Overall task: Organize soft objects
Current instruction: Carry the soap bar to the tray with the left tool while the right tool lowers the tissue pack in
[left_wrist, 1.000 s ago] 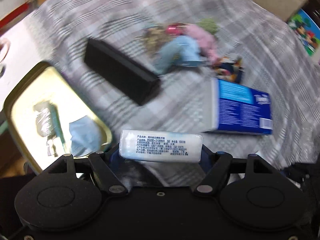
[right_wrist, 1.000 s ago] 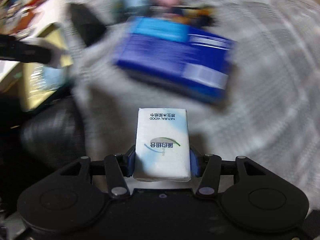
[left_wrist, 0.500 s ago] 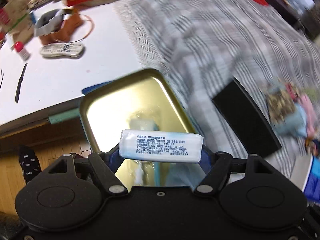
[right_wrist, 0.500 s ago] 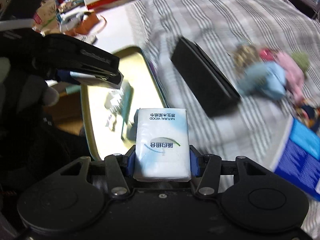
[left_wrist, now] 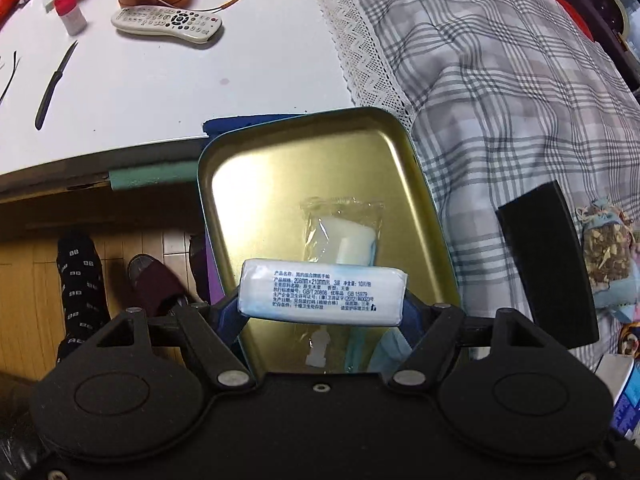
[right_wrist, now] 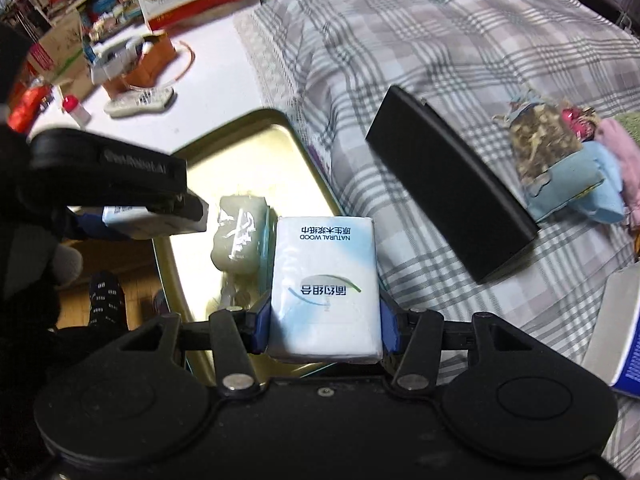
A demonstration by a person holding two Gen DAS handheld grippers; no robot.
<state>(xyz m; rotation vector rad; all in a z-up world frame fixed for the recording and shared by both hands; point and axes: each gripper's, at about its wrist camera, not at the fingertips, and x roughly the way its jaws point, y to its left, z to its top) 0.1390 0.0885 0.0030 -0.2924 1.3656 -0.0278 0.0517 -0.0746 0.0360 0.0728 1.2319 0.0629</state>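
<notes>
My left gripper (left_wrist: 322,308) is shut on a white tissue pack (left_wrist: 322,294), held crosswise above the near end of a gold metal tin (left_wrist: 280,152). A clear-wrapped white item (left_wrist: 344,232) lies inside the tin. My right gripper (right_wrist: 324,328) is shut on a second white tissue pack (right_wrist: 325,288) printed "NATURAL WOOD", held over the tin's right edge (right_wrist: 304,148). The left gripper (right_wrist: 120,176) with its pack shows at the left of the right wrist view. The wrapped item (right_wrist: 240,236) shows there too.
A black box (right_wrist: 448,184) lies on the plaid cloth (right_wrist: 440,40) right of the tin. Sachets and soft pouches (right_wrist: 560,160) lie beyond it, a blue tissue box (right_wrist: 624,328) at far right. A remote (left_wrist: 166,24), knife (left_wrist: 52,84) and small bottle (left_wrist: 70,12) lie on the white table.
Both grippers have swung left from the blue tissue box and black box to above the gold tin, each still holding its tissue pack.
</notes>
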